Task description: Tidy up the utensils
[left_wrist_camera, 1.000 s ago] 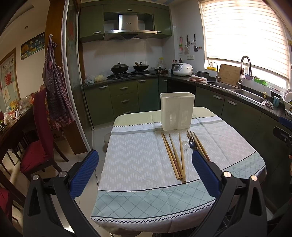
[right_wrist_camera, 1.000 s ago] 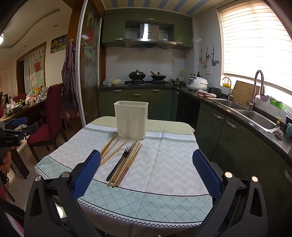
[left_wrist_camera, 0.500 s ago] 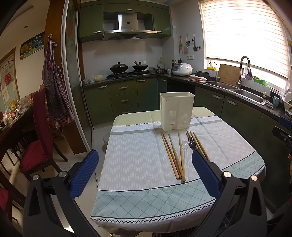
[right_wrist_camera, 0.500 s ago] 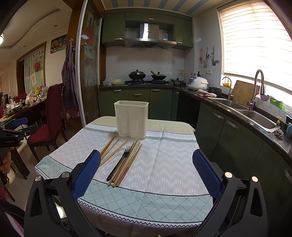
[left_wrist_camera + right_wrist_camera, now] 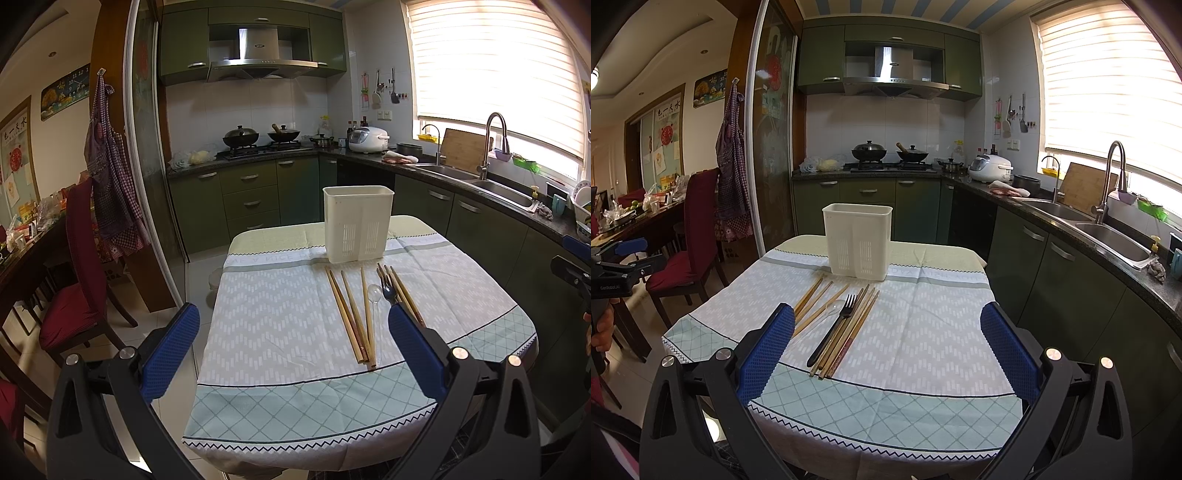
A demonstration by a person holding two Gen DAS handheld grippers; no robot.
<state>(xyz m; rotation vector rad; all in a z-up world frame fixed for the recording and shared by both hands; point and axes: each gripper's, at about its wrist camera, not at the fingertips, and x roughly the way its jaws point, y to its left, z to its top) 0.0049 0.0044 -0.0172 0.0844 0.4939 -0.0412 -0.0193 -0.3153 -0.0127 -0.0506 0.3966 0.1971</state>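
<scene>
Left wrist view: left gripper (image 5: 291,347) wide, empty. Right gripper (image 5: 886,347) wide, empty. Chopsticks (image 5: 349,314), clear spoon (image 5: 373,295), fork (image 5: 833,328) loose on tablecloth (image 5: 277,325) before white caddy (image 5: 357,223). Nothing sorted yet; all remains.

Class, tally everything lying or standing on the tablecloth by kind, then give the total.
Chopsticks: 8 (they overlap, so the count is approximate)
Fork: 1
Clear spoon: 1
White utensil holder: 1
Total: 11
</scene>
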